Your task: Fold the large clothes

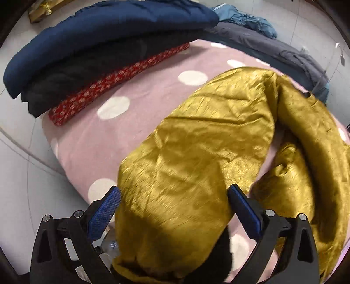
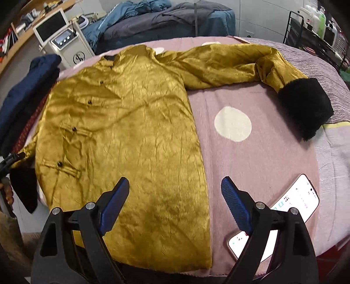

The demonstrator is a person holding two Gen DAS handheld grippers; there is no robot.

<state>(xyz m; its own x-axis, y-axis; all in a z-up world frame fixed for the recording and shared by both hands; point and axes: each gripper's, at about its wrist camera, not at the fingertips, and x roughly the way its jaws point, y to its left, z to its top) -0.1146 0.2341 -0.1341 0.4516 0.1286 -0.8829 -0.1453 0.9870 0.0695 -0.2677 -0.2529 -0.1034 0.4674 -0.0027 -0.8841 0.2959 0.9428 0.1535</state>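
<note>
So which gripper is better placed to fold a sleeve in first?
Probably left. The left gripper sits open right over a sleeve of the gold coat; the right gripper hovers at the hem, far from the outstretched sleeve.

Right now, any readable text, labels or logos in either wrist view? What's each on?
Nothing legible as words.
White machine: round monogram logo on its front, letters unclear.
Its small panel: display too small to read.
Phone: screen lit, text blurred.
Bottles on rack: labels unreadable.

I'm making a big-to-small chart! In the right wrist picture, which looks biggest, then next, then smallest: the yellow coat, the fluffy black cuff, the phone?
1. Yellow coat: far the biggest.
2. Fluffy black cuff and phone: they look alike in size, and the phone lies nearer the camera and partly behind the tool, so no ranking between them.
</note>
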